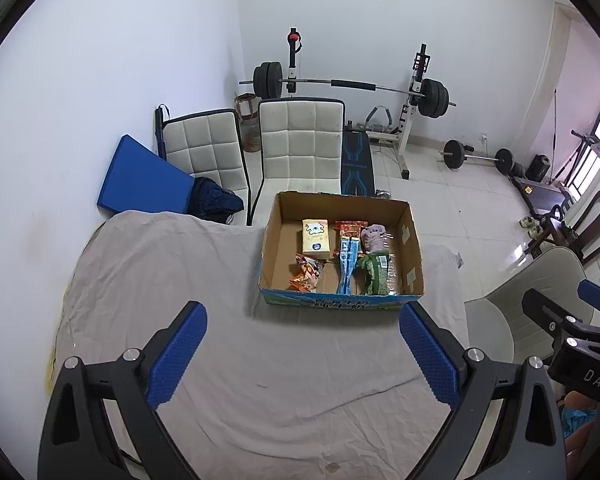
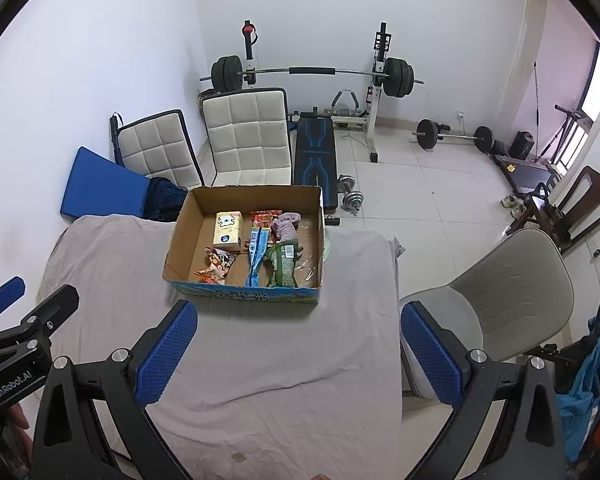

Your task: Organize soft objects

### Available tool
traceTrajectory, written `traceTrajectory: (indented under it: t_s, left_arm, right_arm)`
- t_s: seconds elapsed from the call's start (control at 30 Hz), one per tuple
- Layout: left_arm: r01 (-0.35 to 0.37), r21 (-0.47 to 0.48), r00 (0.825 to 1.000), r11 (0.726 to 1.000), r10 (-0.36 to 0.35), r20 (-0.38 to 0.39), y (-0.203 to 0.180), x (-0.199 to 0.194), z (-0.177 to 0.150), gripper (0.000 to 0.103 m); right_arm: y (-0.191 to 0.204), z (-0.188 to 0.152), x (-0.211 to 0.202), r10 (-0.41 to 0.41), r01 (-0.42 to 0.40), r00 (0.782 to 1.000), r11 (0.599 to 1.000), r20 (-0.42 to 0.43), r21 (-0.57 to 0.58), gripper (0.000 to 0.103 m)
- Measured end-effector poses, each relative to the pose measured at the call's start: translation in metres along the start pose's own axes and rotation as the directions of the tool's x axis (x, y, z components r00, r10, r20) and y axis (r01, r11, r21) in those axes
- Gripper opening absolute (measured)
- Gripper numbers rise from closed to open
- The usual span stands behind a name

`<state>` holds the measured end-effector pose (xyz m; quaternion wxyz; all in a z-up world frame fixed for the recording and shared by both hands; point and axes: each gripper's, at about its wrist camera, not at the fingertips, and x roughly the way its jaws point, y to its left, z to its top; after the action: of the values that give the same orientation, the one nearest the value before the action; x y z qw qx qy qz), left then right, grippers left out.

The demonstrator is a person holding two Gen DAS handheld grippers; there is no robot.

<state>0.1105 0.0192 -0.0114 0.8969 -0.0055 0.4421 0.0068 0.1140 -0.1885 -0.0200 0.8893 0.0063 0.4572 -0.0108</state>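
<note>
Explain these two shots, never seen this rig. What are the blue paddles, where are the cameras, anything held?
No robot arm: a person holds a two-finger gripper in each hand, each with a fisheye camera looking along its fingers. The blue paddles are the finger pads. One view is from the left gripper, the other from the right gripper; both are open and empty. Each view also catches the other gripper at its edge. Ahead, on a table under a grey cloth, a cardboard box holds a tissue pack, snack packets and a purple soft toy. Chairs and a barbell rack stand behind.
</note>
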Motion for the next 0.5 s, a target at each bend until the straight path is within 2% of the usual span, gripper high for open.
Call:
traceTrajectory:
  t_s: [0.5]
  left_arm:
    - [-0.006,0.005,1.000,1.000,0.006,0.027,-0.0009,-0.0093,0.0068,0.099]
  right_arm:
    - [-0.0052,-0.0001,-0.0077,-0.007,0.006,1.000,1.000,0.014,0.008,0.103]
